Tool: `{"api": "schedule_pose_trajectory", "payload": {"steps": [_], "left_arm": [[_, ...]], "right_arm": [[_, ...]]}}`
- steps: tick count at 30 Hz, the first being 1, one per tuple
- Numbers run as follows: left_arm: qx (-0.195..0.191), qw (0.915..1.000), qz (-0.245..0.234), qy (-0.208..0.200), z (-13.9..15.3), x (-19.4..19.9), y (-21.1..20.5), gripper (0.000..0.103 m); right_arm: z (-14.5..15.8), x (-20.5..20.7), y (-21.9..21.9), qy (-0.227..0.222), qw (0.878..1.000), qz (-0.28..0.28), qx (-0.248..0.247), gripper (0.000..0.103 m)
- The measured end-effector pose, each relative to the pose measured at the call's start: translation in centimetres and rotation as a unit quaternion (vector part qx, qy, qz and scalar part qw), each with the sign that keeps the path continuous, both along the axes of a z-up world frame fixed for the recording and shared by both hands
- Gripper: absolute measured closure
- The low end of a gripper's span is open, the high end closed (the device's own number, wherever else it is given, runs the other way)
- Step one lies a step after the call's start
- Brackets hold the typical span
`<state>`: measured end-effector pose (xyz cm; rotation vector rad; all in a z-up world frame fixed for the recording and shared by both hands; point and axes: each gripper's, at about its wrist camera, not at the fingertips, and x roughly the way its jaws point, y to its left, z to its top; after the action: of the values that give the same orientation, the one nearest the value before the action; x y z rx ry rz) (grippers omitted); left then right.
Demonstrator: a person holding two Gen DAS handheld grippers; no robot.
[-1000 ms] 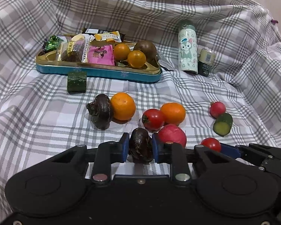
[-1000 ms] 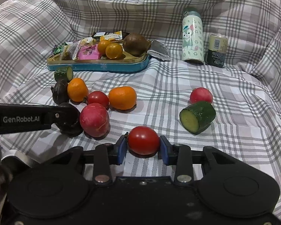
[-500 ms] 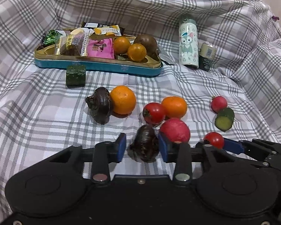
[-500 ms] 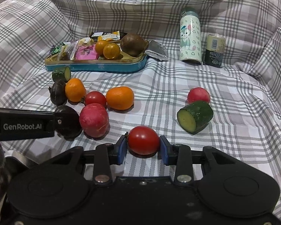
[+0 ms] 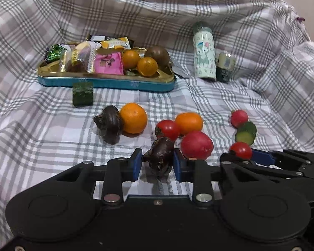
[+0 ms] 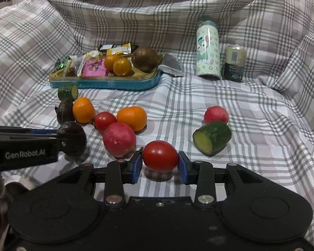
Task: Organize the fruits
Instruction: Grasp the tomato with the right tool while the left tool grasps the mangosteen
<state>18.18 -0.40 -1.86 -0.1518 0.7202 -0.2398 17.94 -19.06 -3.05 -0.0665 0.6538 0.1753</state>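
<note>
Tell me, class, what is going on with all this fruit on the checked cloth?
A person works two handheld grippers over a spread of loose produce. The left gripper is closed on a dark brown water chestnut, and the right gripper on a small red tomato. Oranges, radishes, cucumber pieces and another tomato lie loose on the cloth. The blue tin tray behind holds snack packets and some fruit.

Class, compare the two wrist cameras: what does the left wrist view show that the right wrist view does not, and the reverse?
Only the left wrist view shows the dark fruit between the left gripper pads.

Only the right wrist view shows the foil packet beside the tray, and the tomato between the right gripper pads.

Both show the snack tray, the cartoon bottle and the large radish.
</note>
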Motion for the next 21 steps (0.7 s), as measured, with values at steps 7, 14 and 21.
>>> {"api": "schedule_pose_trajectory", "payload": {"steps": [7,14,21], "left_arm": [[0.005,0.9996,0.003,-0.028,2.1,-1.7,0.2,0.064],[0.015,0.9991,-0.008,-0.039,4.4,-5.5,0.2,0.064],[0.040,0.9989,-0.007,-0.021,3.9,-10.1,0.8,0.064]], "right_arm": [[1.8,-1.4,-0.6,-0.020,1.000,-0.002,0.018,0.065],[3.4,-4.8,-1.3,-0.019,0.999,0.003,0.045,0.065],[2.4,-9.5,-2.4,0.012,0.998,-0.001,0.054,0.065]]}}
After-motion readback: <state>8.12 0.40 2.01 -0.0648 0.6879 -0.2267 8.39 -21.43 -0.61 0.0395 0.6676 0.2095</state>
